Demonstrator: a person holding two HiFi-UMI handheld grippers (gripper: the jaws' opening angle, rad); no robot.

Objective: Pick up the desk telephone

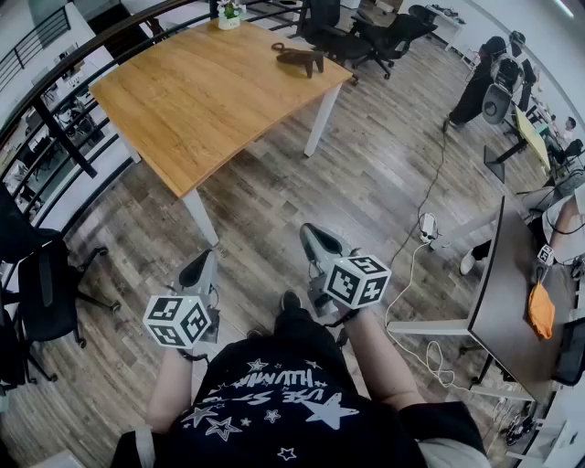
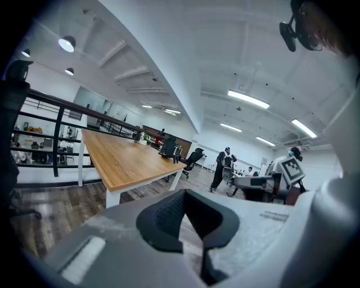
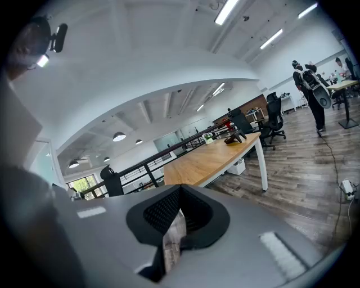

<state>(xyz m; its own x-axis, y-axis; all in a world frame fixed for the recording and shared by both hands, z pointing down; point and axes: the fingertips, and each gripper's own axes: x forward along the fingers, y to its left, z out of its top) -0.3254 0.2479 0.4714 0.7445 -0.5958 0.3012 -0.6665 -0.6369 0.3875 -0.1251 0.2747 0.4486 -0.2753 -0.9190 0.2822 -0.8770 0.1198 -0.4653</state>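
Well beyond both tongs (image 1: pixel 199 265) (image 1: pixel 315 236), desk telephone (image 1: pixel 300 58)

- The desk telephone (image 1: pixel 297 57) is too small in the head view to tell handset from base. In the right gripper view it is only a dark speck (image 3: pixel 235 137).
- The plant pot (image 1: pixel 228 15) on the far side of the desk (image 1: pixel 210 105) is cut off by the top edge.
- The black chair (image 1: pixel 41 297) is cut off by the left edge.
- The handles of the left hand-held gripper (image 1: pixel 205 260) and right hand-held gripper (image 1: pixel 313 236) are hidden under their marker cubes and the person's forearms.
- The standing person (image 2: pixel 223 169) is too small for detail.
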